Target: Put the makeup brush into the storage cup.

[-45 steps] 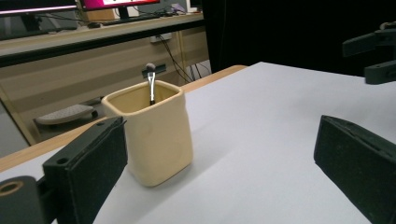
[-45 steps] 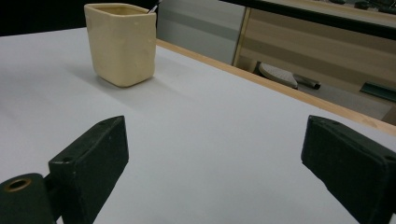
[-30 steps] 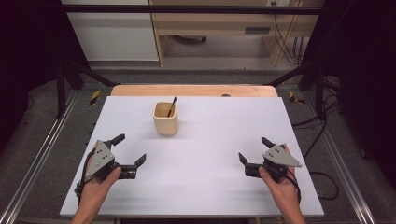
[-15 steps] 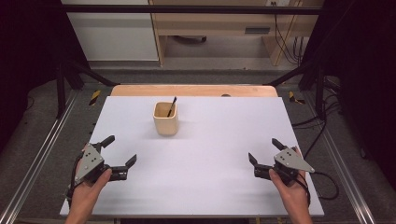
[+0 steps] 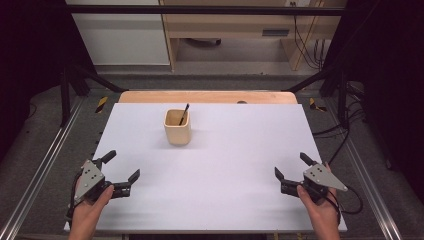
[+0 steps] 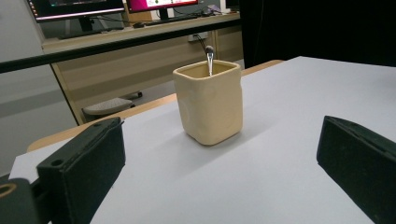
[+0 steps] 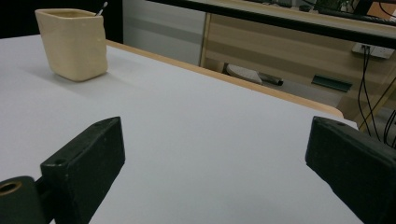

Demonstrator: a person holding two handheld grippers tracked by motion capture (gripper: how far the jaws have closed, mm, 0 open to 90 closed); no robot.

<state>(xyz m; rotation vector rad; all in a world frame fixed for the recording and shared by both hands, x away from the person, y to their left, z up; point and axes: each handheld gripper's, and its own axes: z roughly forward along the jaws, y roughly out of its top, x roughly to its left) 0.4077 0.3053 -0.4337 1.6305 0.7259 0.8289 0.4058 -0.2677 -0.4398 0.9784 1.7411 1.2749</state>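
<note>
**Two open claws, one cup, one white tabletop**

One white rectangular tabletop point(image 5: 215, 165), its far edge a strip of pale wood; largest item, carrying everything listed below.

Two hand-held claws, black-jawed, each topped by a grey three-cornered plate. Left claw point(image 5: 121, 167): near the front left corner of the tabletop, held in the person's left hand point(image 5: 89, 210), jaws spread wide and released, nothing between them. Right claw point(image 5: 291, 167): near the front right corner, held in the person's right hand point(image 5: 320, 207), jaws likewise spread wide and released, nothing between them. The two claws are well apart from each other and from the cup.

One cream-coloured, square-sided ceramic cup with rounded corners point(image 5: 177, 126): upright, on the far half of the tabletop, a little left of centre. In the left gripper view it stands between that claw's jaws but well ahead of them.

One thin utensil with a dark tip point(image 5: 184, 114): standing inside the cup, leaning against its far right rim, tip above the rim.
</note>
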